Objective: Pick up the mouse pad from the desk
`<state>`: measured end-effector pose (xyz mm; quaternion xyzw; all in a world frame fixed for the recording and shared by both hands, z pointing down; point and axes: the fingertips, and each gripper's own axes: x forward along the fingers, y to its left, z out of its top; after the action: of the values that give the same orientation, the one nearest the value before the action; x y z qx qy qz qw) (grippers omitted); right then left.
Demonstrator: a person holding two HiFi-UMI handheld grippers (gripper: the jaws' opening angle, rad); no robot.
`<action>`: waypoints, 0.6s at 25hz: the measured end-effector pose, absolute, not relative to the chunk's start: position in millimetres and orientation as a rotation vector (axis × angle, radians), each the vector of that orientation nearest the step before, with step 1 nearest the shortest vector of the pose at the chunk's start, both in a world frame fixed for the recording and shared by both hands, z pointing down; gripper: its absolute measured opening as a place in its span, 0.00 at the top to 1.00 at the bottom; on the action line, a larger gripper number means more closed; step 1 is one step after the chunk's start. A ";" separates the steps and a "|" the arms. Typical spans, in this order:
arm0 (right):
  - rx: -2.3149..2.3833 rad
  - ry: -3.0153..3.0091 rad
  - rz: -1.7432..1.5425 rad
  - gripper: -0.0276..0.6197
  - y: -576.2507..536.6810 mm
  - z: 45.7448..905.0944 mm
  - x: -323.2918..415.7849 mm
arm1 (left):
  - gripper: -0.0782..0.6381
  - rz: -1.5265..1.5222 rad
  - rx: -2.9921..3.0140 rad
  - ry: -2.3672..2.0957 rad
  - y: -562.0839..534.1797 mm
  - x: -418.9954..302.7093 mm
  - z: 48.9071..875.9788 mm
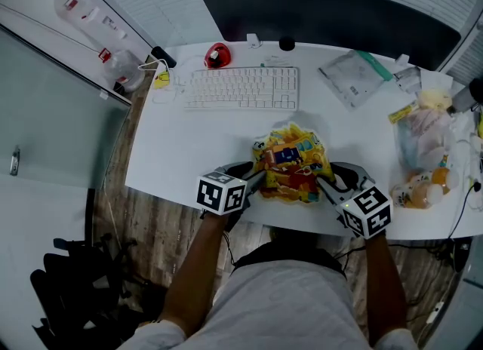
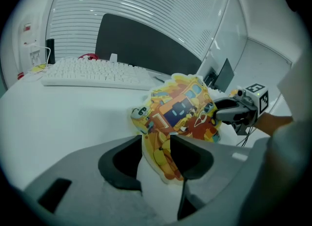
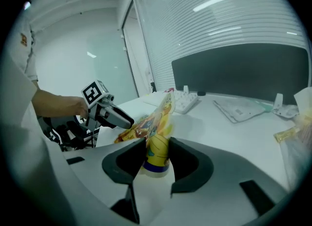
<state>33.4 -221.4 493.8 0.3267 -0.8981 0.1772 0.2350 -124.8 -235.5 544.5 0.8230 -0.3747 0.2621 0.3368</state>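
Observation:
The mouse pad (image 1: 290, 164) is a thin, odd-shaped sheet with a yellow and orange cartoon print, near the front edge of the white desk (image 1: 173, 145). My left gripper (image 1: 253, 182) is shut on its left edge and my right gripper (image 1: 326, 185) on its right edge. In the left gripper view the pad (image 2: 180, 108) rises bent out of the jaws (image 2: 157, 140), tilted above the desktop. The right gripper view shows the pad (image 3: 158, 122) standing almost edge-on between the jaws (image 3: 157, 144), pressed from both sides. Each gripper view also catches the other gripper at the pad's far side.
A white keyboard (image 1: 243, 87) lies behind the pad, with a red object (image 1: 217, 56) beyond it. Plastic bags (image 1: 353, 75) and packaged items (image 1: 423, 141) crowd the right end of the desk. A dark divider panel (image 1: 332, 16) backs the desk. Cables and bottles sit at the left.

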 end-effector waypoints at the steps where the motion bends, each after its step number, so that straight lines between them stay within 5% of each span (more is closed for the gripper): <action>1: 0.890 -2.476 0.448 0.72 -220.5 490.8 33.4 | 0.63 0.665 2.156 -0.979 -236.0 -125.0 542.5; 15: 0.790 -2.617 0.107 0.77 -197.9 458.6 33.6 | 0.56 0.648 2.233 -0.945 -242.7 -135.6 541.8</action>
<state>33.6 -197.9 458.6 0.2829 -0.9370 0.0383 0.2015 -135.6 -242.7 541.8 0.8458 -0.3578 0.2454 0.3105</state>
